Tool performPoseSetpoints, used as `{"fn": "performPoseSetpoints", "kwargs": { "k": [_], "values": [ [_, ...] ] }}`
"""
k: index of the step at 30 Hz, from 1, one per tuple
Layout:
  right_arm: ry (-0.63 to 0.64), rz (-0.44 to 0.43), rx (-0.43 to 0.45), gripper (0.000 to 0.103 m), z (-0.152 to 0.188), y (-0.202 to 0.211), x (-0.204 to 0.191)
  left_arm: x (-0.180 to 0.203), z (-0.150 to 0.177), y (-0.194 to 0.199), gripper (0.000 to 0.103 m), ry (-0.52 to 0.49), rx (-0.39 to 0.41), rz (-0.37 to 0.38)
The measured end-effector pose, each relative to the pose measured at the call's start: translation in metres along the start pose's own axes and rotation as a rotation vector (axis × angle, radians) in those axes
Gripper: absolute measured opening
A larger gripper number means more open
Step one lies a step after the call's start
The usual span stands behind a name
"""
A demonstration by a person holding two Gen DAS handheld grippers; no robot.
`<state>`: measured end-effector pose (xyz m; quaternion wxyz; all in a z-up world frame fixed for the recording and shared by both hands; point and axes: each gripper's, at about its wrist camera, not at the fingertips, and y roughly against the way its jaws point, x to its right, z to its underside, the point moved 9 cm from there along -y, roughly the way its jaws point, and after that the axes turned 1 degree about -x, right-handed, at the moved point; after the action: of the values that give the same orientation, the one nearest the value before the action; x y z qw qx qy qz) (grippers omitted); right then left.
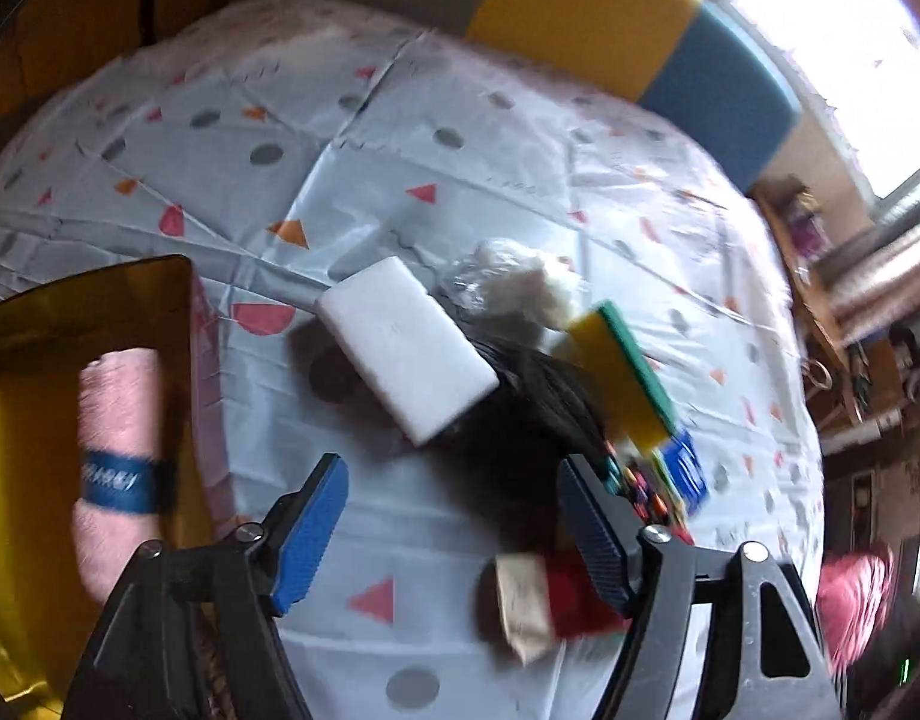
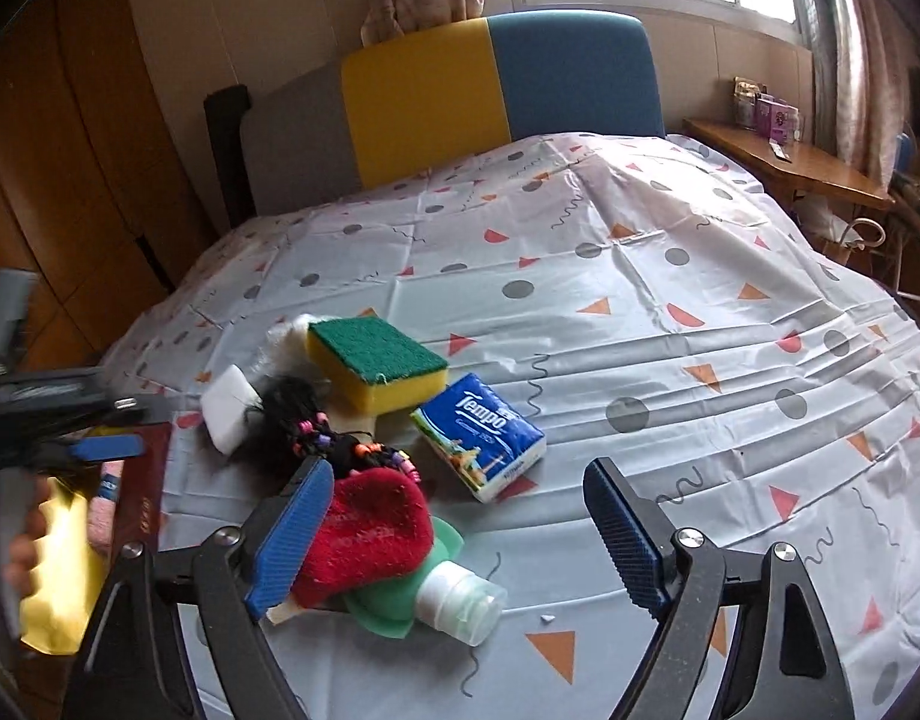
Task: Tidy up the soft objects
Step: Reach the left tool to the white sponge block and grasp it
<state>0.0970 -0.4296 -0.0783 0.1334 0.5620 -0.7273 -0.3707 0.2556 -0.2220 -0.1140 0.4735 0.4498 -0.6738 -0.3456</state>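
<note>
Both grippers stand over a table covered with a patterned cloth. The soft objects lie in a loose cluster at the near left of the table in the right wrist view.

Left gripper: jaws wide apart, nothing between the pads. In its view, a white sponge block lies just beyond the fingertips, long axis running from far left to near right. A yellow box at the left edge holds a pink rolled towel with a blue band, long axis near to far.

Right gripper: jaws wide apart, gripping nothing. Its left pad lies just beside a red plush item; contact cannot be confirmed.

Cluster positions, right wrist view:
- Yellow sponge with green scouring face: far side, green face up, long axis running left to right.
- Tissue pack: right of the cluster, long axis from far left to near right.
- Black doll hair with coloured beads: centre, between the sponge and the red plush item.
- Green squeeze bottle: nearest, on its side, cap pointing right, partly under the red plush item.
</note>
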Motion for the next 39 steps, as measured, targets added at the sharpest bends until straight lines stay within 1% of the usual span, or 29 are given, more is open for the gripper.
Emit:
{"fn": "performPoseSetpoints", "kwargs": {
  "k": [2, 5, 7, 14, 17, 18, 19, 20, 22, 23, 24, 26, 29, 33, 39],
  "values": [
    [-0.006, -0.017, 0.006, 0.087, -0.002, 0.002, -0.002, -0.003, -0.01, -0.014, 0.079, 0.021, -0.017, -0.026],
    [-0.025, -0.034, 0.009, 0.089, -0.005, 0.003, -0.001, -0.01, -0.021, -0.035, 0.08, 0.073, -0.049, -0.052],
    [-0.039, -0.045, 0.008, 0.089, -0.006, 0.003, 0.001, -0.015, -0.03, -0.042, 0.08, 0.101, -0.044, -0.068],
    [-0.073, -0.067, -0.003, 0.089, -0.006, 0.002, 0.003, -0.02, -0.046, -0.067, 0.08, 0.11, -0.039, -0.109],
    [-0.067, -0.07, 0.003, 0.089, -0.007, 0.004, 0.002, -0.024, -0.047, -0.076, 0.078, 0.128, -0.045, -0.111],
    [-0.064, -0.067, 0.002, 0.089, -0.006, 0.003, 0.002, -0.025, -0.046, -0.08, 0.072, 0.127, -0.051, -0.114],
    [-0.063, -0.068, 0.0, 0.089, -0.006, 0.003, 0.002, -0.026, -0.045, -0.079, 0.071, 0.121, -0.052, -0.122],
    [-0.061, -0.071, -0.003, 0.089, -0.006, 0.002, 0.002, -0.026, -0.044, -0.077, 0.066, 0.11, -0.038, -0.128],
    [-0.053, -0.068, -0.004, 0.089, -0.005, 0.001, 0.002, -0.025, -0.039, -0.073, 0.063, 0.065, -0.038, -0.138],
    [-0.05, -0.065, 0.0, 0.089, -0.006, 0.002, 0.002, -0.022, -0.035, -0.067, 0.063, 0.021, -0.026, -0.156],
    [-0.052, -0.06, 0.003, 0.088, -0.006, 0.002, 0.003, -0.02, -0.031, -0.062, 0.063, -0.001, -0.011, -0.163],
    [-0.071, -0.054, 0.006, 0.088, -0.007, 0.002, 0.008, -0.012, -0.021, -0.048, 0.063, -0.047, 0.011, -0.156],
    [-0.107, -0.044, 0.01, 0.088, -0.008, 0.003, 0.018, 0.007, 0.003, -0.026, 0.063, -0.158, 0.042, -0.138],
    [-0.157, -0.048, -0.002, 0.088, -0.007, 0.003, 0.027, 0.029, 0.049, -0.007, 0.063, -0.285, 0.04, -0.096],
    [-0.176, -0.053, -0.022, 0.088, -0.003, 0.0, 0.031, 0.044, 0.136, 0.005, 0.063, -0.491, -0.003, -0.061]
  ]
}}
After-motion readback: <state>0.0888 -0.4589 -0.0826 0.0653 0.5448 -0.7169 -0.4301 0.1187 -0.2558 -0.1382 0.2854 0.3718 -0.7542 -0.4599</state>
